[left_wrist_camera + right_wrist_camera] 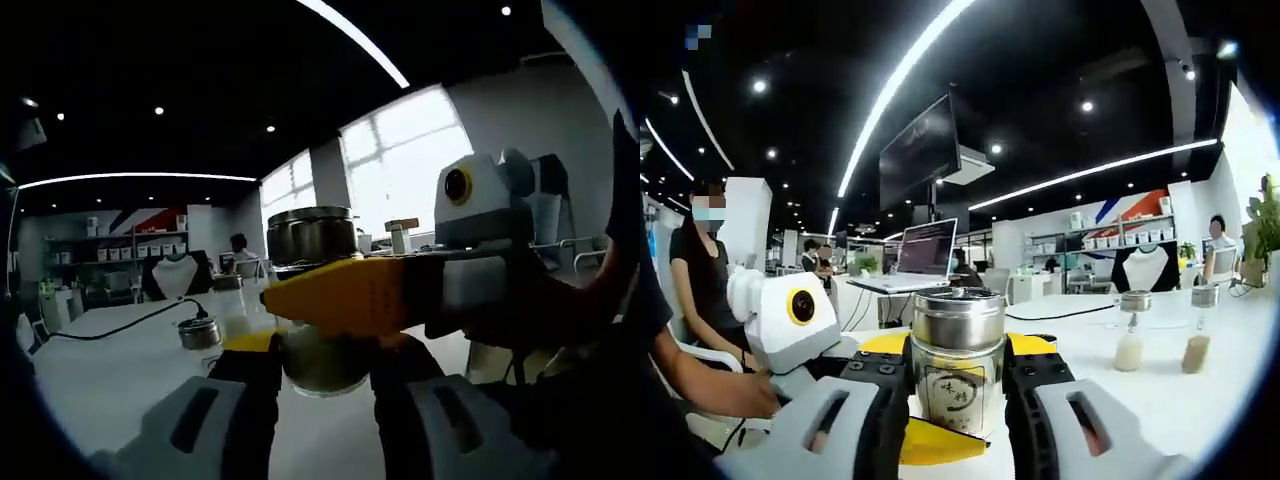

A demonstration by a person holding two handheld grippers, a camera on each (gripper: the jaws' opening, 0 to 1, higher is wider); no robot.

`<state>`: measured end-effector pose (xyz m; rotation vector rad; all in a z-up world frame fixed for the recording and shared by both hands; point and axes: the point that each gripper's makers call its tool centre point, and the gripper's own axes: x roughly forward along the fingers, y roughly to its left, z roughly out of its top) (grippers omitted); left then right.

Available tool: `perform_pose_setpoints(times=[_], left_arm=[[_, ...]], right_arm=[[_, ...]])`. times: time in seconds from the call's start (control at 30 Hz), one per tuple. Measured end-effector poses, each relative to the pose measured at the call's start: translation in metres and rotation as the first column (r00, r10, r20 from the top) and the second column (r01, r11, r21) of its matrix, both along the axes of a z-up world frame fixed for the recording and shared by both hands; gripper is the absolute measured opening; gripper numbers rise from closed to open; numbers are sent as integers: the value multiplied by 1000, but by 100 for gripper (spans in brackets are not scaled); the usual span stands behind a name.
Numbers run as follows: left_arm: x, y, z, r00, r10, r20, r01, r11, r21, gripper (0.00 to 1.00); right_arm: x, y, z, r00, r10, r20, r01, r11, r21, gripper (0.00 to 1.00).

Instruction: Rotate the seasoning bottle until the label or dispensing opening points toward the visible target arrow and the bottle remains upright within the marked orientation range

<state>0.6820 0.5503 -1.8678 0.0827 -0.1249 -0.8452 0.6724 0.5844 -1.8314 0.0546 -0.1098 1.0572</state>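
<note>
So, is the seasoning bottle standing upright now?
Upright: in the right gripper view the seasoning bottle stands vertical, metal cap on top, between the right gripper's jaws.

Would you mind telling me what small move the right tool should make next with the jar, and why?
Probably a small test twist, keeping it vertical. The right tool has its jaws on both sides of the upright glass jar with the metal lid, whose label faces this camera; no target arrow is visible, so I cannot tell the direction.
</note>
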Motion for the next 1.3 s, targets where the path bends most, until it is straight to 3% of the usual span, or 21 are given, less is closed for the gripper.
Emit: perform_pose_setpoints(times=[0.03,0.13,0.27,0.3,0.43,0.57,0.7,0.83,0.93,1.13,1.17,1.23,1.3], left_arm=[[-3,0,0,999,-39,-27,38,999,-30,36],[-6,0,5,995,-91,-33,88,993,-73,36],[-15,0,8,985,-170,-21,168,983,-74,36],[-18,-1,8,980,-196,-22,193,978,-78,36],[-32,-5,10,961,-276,-15,275,960,-55,36],[-31,-7,11,964,-265,-13,265,963,-46,37],[-20,-5,11,979,-201,-30,197,975,-99,37],[-6,-4,1,996,-78,-31,77,997,-26,36],[-1,-6,-10,1000,-19,1,18,998,64,38],[1,-2,-13,1000,-13,5,12,995,101,37],[0,-2,-14,1000,-25,-1,25,994,104,37],[-6,-4,-13,995,-84,-54,86,995,48,37],[-8,-2,-11,993,-105,-46,107,993,39,37]], right_arm=[[-3,0,0,999,38,-3,-38,999,-9,33],[-7,-1,4,995,97,9,-97,995,-20,32],[-16,-1,3,983,182,20,-181,982,-61,31],[-22,-1,3,973,232,-3,-232,971,-64,31],[-34,0,4,954,297,-38,-299,953,-44,31],[-33,0,6,971,236,-23,-237,971,-25,31],[-19,-3,7,990,138,-41,-137,990,30,31],[-1,-7,1,994,21,-106,-15,998,59,31],[2,-5,-6,995,-9,-103,10,1000,6,31],[1,-4,-12,999,-2,-46,-1,997,-80,31],[1,-4,-12,999,0,-47,-4,996,-88,32],[-2,-1,-10,999,44,-17,-45,993,-108,32],[-2,-2,-9,998,62,-34,-65,992,-106,33]])
